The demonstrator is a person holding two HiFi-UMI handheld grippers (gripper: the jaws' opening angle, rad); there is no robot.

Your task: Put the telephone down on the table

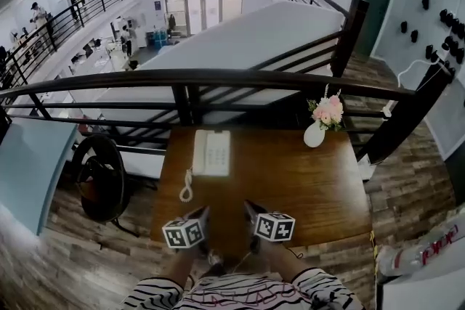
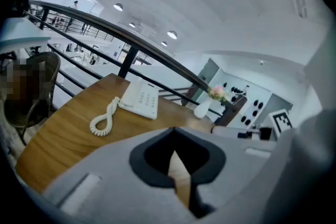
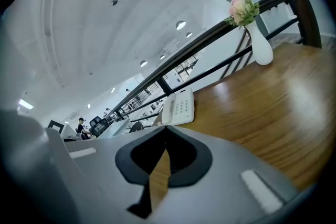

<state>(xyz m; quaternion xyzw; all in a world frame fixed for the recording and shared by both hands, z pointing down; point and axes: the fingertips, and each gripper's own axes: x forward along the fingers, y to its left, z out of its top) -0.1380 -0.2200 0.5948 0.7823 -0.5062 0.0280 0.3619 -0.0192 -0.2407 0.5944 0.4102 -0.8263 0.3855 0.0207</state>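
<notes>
A white telephone (image 1: 211, 152) lies flat on the wooden table (image 1: 290, 189) near its far left, its coiled cord (image 1: 187, 188) trailing toward me. It also shows in the left gripper view as the telephone (image 2: 139, 100) and in the right gripper view as the telephone (image 3: 178, 108). Both grippers hover over the table's near edge, well short of the phone. My left gripper (image 1: 203, 213) is shut and holds nothing. My right gripper (image 1: 249, 206) is likewise shut and empty.
A white vase of pink flowers (image 1: 320, 123) stands at the table's far right corner. A dark railing (image 1: 218, 78) runs just behind the table. A round dark chair (image 1: 100, 178) sits to the left on the wood floor.
</notes>
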